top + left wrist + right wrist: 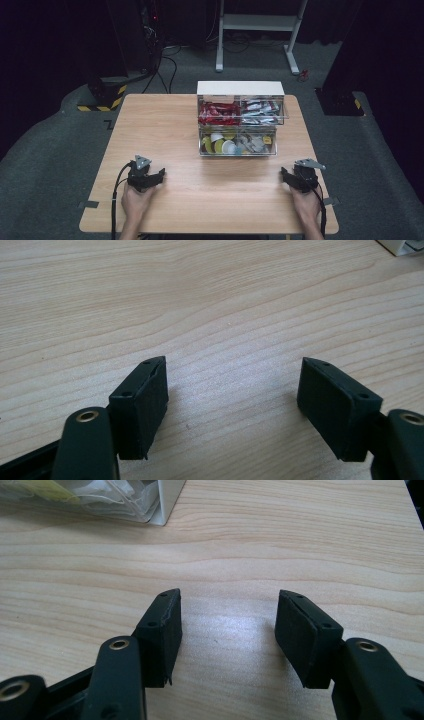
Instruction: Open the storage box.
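Note:
A clear two-tier drawer box [240,120] with a white top stands at the far middle of the wooden table [165,125]. Its upper tier holds red packets [217,112] and silvery packets [260,111]; the lower drawer holds small round capsules [222,145]. My left gripper [161,175] rests low over the near left of the table, open, with bare wood between its jaws [232,385]. My right gripper [283,173] sits at the near right, open too, nothing between its jaws [227,625]. A corner of the box [150,500] shows in the right gripper view.
The table's front edge [200,231] is just behind both hands. Beyond the table lie grey carpet, a white desk frame [257,30], cables and dark stands with yellow-black striped bases [102,97].

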`<move>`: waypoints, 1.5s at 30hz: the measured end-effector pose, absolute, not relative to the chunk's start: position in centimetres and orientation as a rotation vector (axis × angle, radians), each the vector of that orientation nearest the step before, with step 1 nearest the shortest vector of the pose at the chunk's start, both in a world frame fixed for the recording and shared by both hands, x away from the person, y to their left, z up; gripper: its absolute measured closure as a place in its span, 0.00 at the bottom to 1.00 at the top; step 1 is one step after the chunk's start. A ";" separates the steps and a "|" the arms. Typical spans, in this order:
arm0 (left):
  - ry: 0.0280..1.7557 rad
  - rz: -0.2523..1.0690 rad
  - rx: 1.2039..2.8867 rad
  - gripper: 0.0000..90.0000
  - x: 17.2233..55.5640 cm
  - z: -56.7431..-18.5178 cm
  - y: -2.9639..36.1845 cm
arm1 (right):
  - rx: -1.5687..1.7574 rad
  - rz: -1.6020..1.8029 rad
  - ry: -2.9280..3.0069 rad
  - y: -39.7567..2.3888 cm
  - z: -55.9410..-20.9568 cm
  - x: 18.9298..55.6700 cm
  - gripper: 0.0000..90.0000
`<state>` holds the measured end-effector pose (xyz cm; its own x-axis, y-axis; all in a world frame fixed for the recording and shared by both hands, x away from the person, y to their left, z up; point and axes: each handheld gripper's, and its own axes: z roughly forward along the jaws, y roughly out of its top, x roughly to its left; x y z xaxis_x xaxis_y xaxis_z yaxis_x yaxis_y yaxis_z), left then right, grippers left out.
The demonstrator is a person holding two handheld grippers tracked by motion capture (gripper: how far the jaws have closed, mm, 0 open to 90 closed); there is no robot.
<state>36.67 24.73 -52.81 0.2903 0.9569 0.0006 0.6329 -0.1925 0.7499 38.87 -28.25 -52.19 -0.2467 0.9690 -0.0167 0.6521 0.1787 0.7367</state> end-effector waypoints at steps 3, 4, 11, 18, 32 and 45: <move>1.419 0.642 1.913 0.32 36.7 -52.8 24.7 | 1.518 0.854 1.974 -28.3 -52.2 38.8 0.49; 1.418 0.640 1.916 0.32 36.7 -52.8 24.8 | 1.510 0.853 1.979 -28.3 -52.2 38.7 0.49; 1.417 0.639 1.919 0.32 36.7 -52.8 24.8 | 1.501 0.856 1.992 -28.5 -52.2 38.8 0.48; 1.416 0.634 1.920 0.32 36.7 -52.8 24.8 | 1.510 0.848 2.005 -28.6 -52.0 38.9 0.50; 1.414 0.631 1.919 0.32 36.7 -52.8 24.9 | 1.507 0.943 2.006 -28.5 -49.8 38.0 0.55; 1.413 0.633 1.914 0.32 36.6 -52.8 24.9 | 1.433 1.053 1.975 -27.8 -47.3 37.2 0.57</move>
